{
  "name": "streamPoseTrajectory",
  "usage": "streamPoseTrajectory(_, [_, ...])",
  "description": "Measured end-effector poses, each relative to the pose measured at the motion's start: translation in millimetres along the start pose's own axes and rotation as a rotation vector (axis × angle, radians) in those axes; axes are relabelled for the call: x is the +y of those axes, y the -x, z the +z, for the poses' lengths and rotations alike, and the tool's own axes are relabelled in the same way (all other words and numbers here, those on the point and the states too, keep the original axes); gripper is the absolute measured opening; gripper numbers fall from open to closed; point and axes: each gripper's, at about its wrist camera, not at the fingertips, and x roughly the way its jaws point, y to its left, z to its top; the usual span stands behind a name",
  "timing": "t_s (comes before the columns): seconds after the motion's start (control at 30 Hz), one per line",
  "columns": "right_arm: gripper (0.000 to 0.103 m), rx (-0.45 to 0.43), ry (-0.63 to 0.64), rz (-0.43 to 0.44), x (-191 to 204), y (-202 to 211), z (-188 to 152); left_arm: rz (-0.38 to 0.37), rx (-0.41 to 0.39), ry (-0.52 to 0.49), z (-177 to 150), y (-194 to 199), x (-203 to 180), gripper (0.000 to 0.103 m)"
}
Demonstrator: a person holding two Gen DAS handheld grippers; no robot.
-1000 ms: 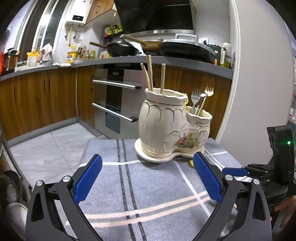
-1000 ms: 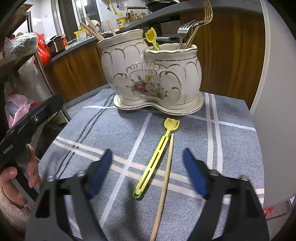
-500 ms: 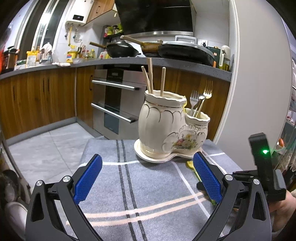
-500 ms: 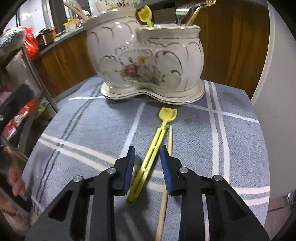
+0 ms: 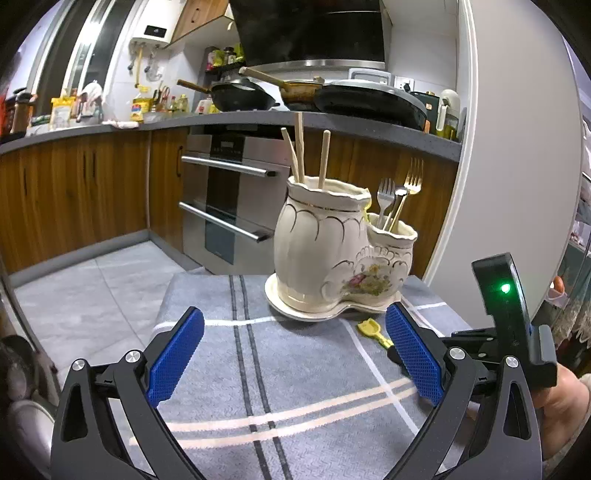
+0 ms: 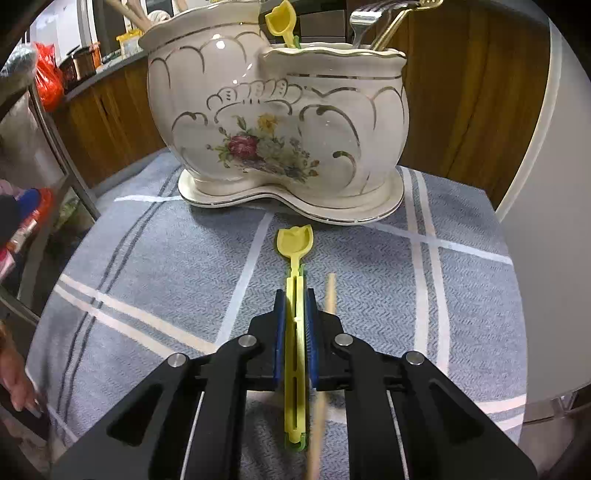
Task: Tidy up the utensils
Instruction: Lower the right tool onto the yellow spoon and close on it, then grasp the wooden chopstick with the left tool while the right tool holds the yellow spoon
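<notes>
A cream two-pot ceramic holder (image 6: 280, 122) with a flower print stands on its saucer at the back of the table; it also shows in the left wrist view (image 5: 332, 254). Its tall pot holds wooden chopsticks (image 5: 301, 151), its low pot holds forks (image 5: 395, 199) and a yellow spoon (image 6: 282, 22). My right gripper (image 6: 294, 295) is shut on the handle of a second yellow spoon (image 6: 295, 243) lying on the cloth. A loose wooden chopstick (image 6: 330, 291) lies just right of it. My left gripper (image 5: 291, 354) is open and empty, held back from the holder.
A grey striped cloth (image 6: 155, 266) covers the small round table. A white pillar (image 5: 517, 147) stands right of the table. An oven and wooden cabinets (image 5: 92, 184) lie behind. A cluttered rack (image 6: 33, 184) stands off the table's left edge.
My right gripper moved forward and down over the yellow spoon and closed on its handle. My left gripper stayed open and pulled back slightly.
</notes>
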Motion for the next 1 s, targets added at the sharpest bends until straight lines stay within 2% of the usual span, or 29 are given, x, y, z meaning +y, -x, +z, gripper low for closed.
streamPoseTrajectory(0.13, [0.01,-0.015,-0.019,0.093,-6.3,14.9,-5.9,0.024,0.017,-0.006,-1.5,1.7,-5.8,0.098])
streamPoseTrajectory(0.27, [0.01,-0.08,-0.037,0.157,-19.8,48.0,-9.6,0.042,0.05,-0.005,-5.6,5.1,-19.5,0.098])
streamPoseTrajectory(0.43, [0.01,-0.157,-0.061,0.133,-46.6,79.5,-15.5,0.047,0.139,-0.02,-18.1,-1.7,-45.8,0.098])
streamPoseTrajectory(0.67, [0.01,-0.2,-0.096,0.103,-77.6,95.5,-22.2,0.029,0.268,-0.028,-33.6,-26.1,-93.0,0.098])
streamPoseTrajectory(1.0, [0.01,-0.235,-0.16,0.136,-105.8,103.9,-26.6,0.014,0.415,-0.096,-46.9,-61.8,-143.8,0.094])
